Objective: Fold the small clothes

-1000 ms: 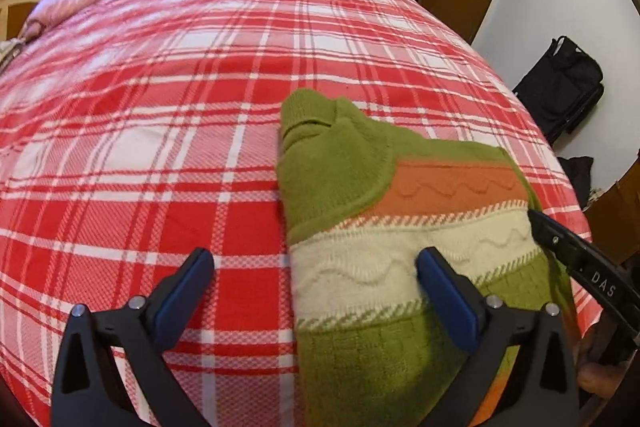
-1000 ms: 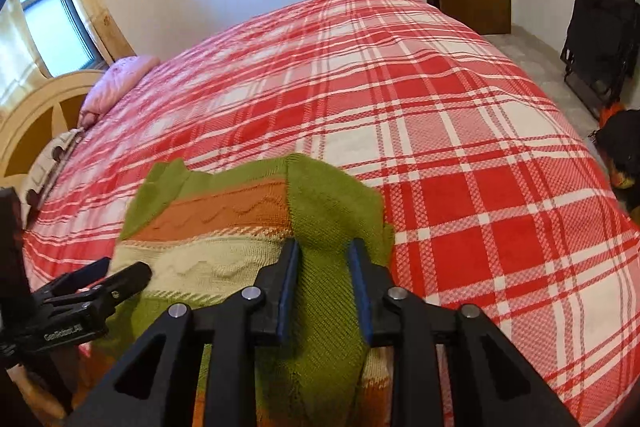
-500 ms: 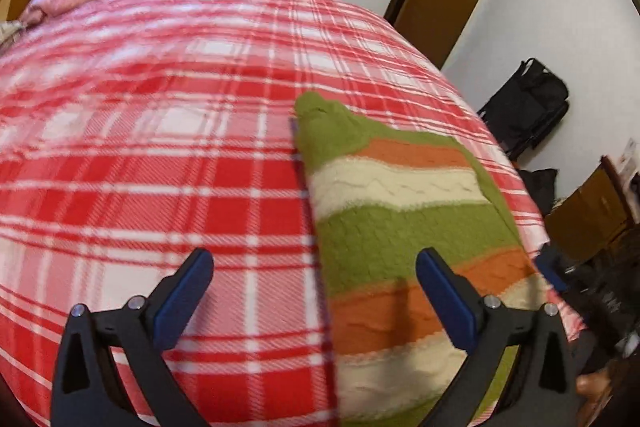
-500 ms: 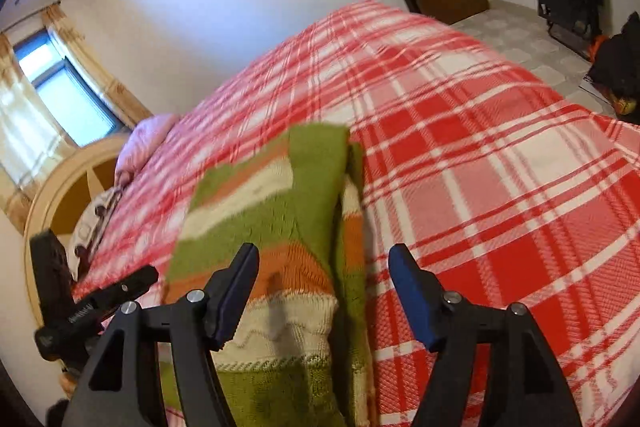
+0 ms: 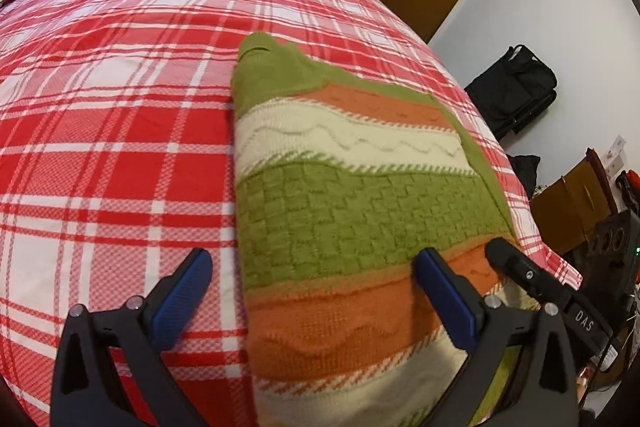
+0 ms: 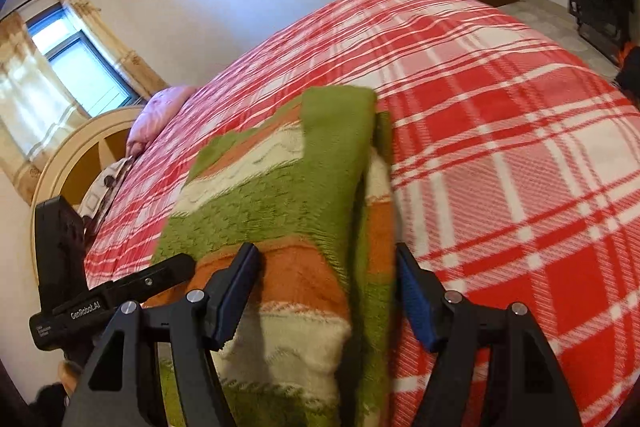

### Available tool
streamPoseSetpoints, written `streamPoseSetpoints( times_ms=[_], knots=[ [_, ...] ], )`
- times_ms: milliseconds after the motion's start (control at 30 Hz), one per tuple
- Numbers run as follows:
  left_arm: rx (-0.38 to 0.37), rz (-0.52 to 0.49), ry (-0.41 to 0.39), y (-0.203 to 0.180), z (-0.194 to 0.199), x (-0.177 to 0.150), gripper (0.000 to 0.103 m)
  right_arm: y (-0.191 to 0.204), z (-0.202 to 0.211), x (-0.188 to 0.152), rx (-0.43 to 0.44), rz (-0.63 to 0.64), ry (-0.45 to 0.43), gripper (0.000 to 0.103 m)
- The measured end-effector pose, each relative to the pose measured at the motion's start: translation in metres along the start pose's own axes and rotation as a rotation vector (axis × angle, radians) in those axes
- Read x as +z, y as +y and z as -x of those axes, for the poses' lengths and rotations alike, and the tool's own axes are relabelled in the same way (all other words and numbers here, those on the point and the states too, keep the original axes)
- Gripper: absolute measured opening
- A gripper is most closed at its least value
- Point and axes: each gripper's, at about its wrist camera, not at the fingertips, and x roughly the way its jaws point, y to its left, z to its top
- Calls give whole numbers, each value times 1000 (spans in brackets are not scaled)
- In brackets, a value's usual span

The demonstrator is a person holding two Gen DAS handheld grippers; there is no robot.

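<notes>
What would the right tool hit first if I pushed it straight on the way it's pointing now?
Most likely the striped sweater. The right tool is open, angled down at it, with the folded knit lying between and just ahead of its fingers. The plaid bedspread lies beneath and beyond. Depth is hard to judge through this lens.

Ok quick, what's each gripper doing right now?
Left gripper: open, holding nothing.
Right gripper: open, astride the striped sweater, not gripping it.

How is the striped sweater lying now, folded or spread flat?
Folded. The striped sweater has a green sleeve laid lengthwise over its body, and its left edge is a straight fold line.
</notes>
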Motion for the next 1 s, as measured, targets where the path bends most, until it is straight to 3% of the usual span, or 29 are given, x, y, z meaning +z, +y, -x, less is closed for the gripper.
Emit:
streamPoseSetpoints(
  times_ms=[233, 333, 533, 733, 833, 1000],
  knots=[
    [33, -44, 68, -10, -9, 6, 103, 7, -8, 2, -20, 42, 24, 70],
    [1, -66, 85, -12, -9, 7, 95, 7, -9, 2, -24, 42, 31, 70],
    [-12, -57, 68, -12, -9, 5, 89, 12, -10, 2, -49, 67, 43, 69],
    [-30, -40, 61, -9, -7, 7, 77, 15, -12, 3, -52, 93, 57, 63],
    [-35, -24, 55, -7, -8, 6, 78, 11, -13, 3, -36, 75, 46, 64],
    [-26, 0, 63, -12, -14, 8, 91, 13, -14, 3, -39, 69, 42, 68]
  ],
)
